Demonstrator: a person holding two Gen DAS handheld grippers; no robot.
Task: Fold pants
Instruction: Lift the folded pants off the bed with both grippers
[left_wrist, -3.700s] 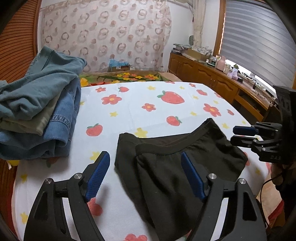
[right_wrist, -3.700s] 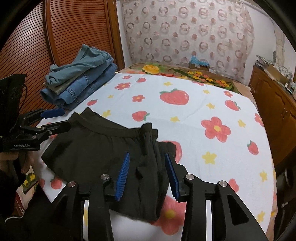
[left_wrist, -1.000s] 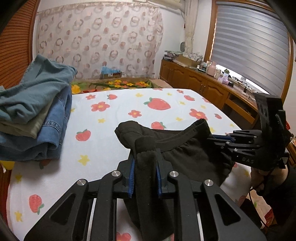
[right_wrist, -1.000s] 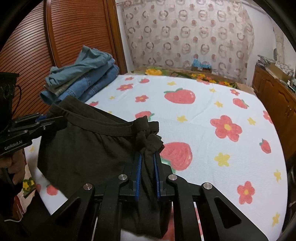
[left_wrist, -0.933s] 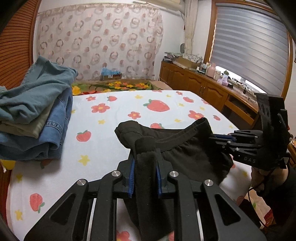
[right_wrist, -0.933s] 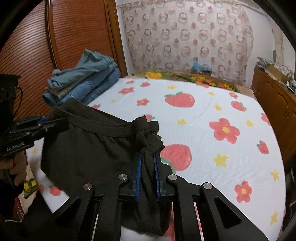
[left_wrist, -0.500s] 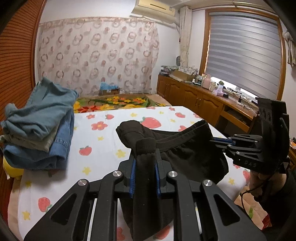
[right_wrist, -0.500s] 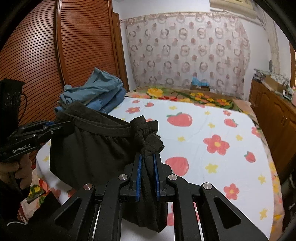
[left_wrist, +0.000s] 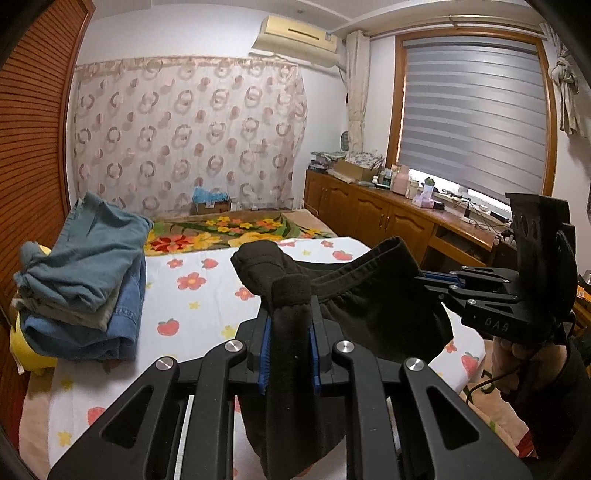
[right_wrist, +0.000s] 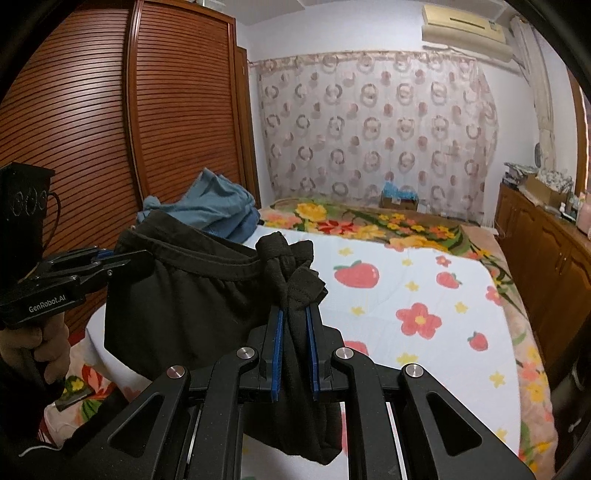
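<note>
The black pants (left_wrist: 373, 295) are held up in the air above the bed (left_wrist: 207, 302), stretched between the two tools at the waistband; the left gripper (left_wrist: 287, 343) is closed on a bunched end of the waistband, the dark cloth being pinched between its blue pads (left_wrist: 263, 354) and hanging down below them; in the right wrist view the right gripper (right_wrist: 294, 347) is likewise clamped on the other gathered end, a knot of fabric standing up above its fingertips; the waistband is seen running slack from one tool to the other, with the body of the garment sagging beneath it; the lower part of the pants is hidden behind the tools, so contact with the bed cannot be judged; the bed is covered with a white sheet printed with strawberries and flowers; a pile of folded jeans (left_wrist: 85, 288) is stacked at the left edge of the bed, well apart from the pants, beside a brown slatted wardrobe (right_wrist: 110, 122); a patterned curtain (left_wrist: 184, 133) is hung across the far wall; a wooden cabinet (left_wrist: 391, 221) is set along the wall under a window blind (left_wrist: 472, 122)
</note>
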